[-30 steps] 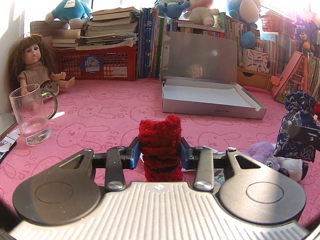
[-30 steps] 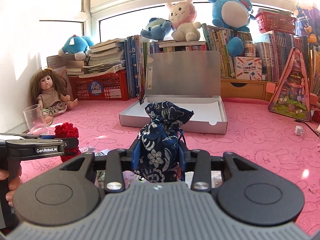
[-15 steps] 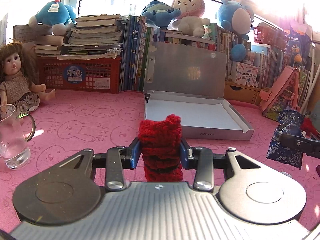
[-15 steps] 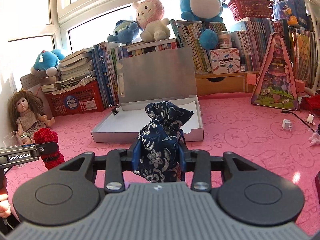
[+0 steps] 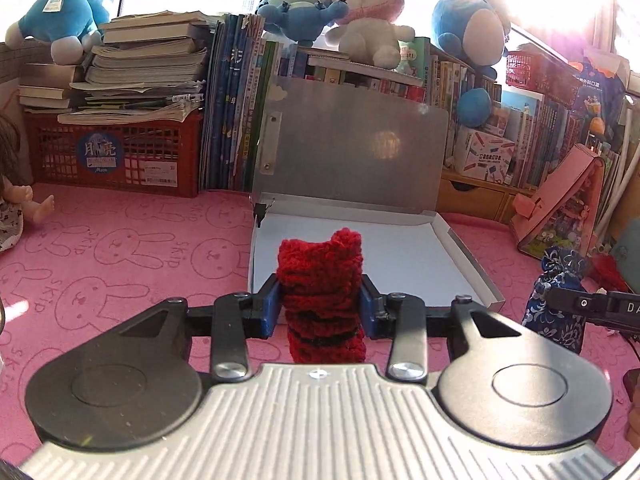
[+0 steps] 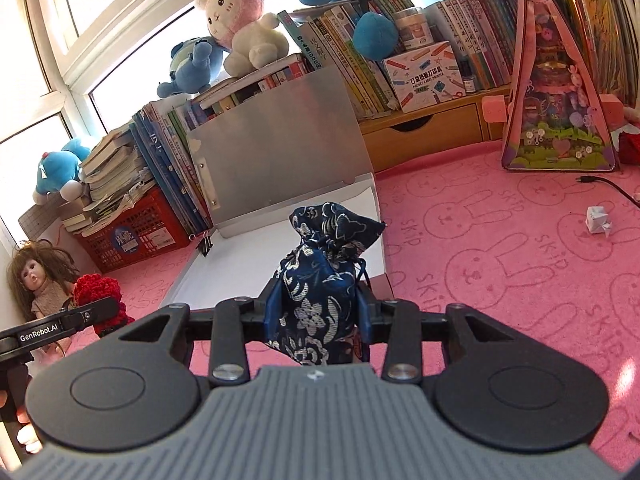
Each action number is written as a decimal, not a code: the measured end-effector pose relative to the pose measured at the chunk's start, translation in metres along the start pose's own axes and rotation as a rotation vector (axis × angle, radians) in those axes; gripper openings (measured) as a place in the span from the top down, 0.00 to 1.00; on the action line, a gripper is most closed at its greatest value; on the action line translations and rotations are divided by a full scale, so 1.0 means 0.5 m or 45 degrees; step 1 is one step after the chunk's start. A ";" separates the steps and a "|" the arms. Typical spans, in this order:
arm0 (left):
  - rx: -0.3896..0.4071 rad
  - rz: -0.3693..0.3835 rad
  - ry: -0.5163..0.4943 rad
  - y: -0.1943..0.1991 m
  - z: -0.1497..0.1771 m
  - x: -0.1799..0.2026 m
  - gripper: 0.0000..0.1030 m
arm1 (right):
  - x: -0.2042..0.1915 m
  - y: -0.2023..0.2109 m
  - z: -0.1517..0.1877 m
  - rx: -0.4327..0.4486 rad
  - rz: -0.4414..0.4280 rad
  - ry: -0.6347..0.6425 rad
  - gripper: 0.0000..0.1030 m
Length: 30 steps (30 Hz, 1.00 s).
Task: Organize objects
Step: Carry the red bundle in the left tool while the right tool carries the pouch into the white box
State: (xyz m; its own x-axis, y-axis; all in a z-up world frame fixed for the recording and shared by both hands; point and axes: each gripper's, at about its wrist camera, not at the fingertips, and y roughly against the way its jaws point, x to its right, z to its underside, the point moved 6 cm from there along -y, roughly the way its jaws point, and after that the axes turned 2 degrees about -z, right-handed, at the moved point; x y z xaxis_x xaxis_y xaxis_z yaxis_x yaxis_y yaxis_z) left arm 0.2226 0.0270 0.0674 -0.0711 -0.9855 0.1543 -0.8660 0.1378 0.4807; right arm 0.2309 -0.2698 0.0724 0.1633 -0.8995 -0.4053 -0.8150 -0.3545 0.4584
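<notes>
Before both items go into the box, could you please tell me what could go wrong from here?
1. The left hand-held gripper and right hand-held gripper head for one shallow white box, so they could collide.
2. The soft red knitted piece or blue brocade pouch could catch on its low rim.
3. The upright lid could get knocked.

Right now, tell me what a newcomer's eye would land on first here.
The red knit piece clamped in the left gripper and the blue pouch clamped in the right gripper, both held before the open box on the pink mat. Behind, plush toys sit atop the books.
</notes>
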 end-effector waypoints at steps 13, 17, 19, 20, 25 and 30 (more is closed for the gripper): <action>-0.076 -0.006 -0.026 -0.163 -0.043 0.034 0.56 | 0.002 -0.136 -0.048 -0.035 0.003 -0.002 0.59; -0.080 -0.007 -0.024 -0.200 -0.048 0.046 0.56 | -0.002 -0.168 -0.052 -0.026 0.006 0.019 0.59; -0.087 -0.013 -0.034 -0.217 -0.048 0.053 0.56 | 0.000 -0.185 -0.054 -0.036 0.004 0.008 0.59; -0.089 -0.019 -0.036 -0.226 -0.048 0.056 0.56 | 0.002 -0.193 -0.054 -0.042 0.010 0.009 0.59; -0.125 -0.022 -0.006 -0.269 -0.041 0.064 0.56 | 0.006 -0.229 -0.046 -0.075 0.044 0.034 0.59; -0.157 -0.030 -0.039 -0.296 -0.027 0.074 0.56 | 0.002 -0.253 -0.038 -0.107 0.049 0.071 0.59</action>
State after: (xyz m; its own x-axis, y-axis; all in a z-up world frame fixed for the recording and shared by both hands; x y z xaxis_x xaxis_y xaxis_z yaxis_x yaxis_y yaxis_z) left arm 0.3547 -0.0284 0.0136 -0.0678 -0.9909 0.1162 -0.8001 0.1236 0.5870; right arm 0.3447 -0.2308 0.0291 0.1654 -0.9247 -0.3429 -0.7720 -0.3378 0.5385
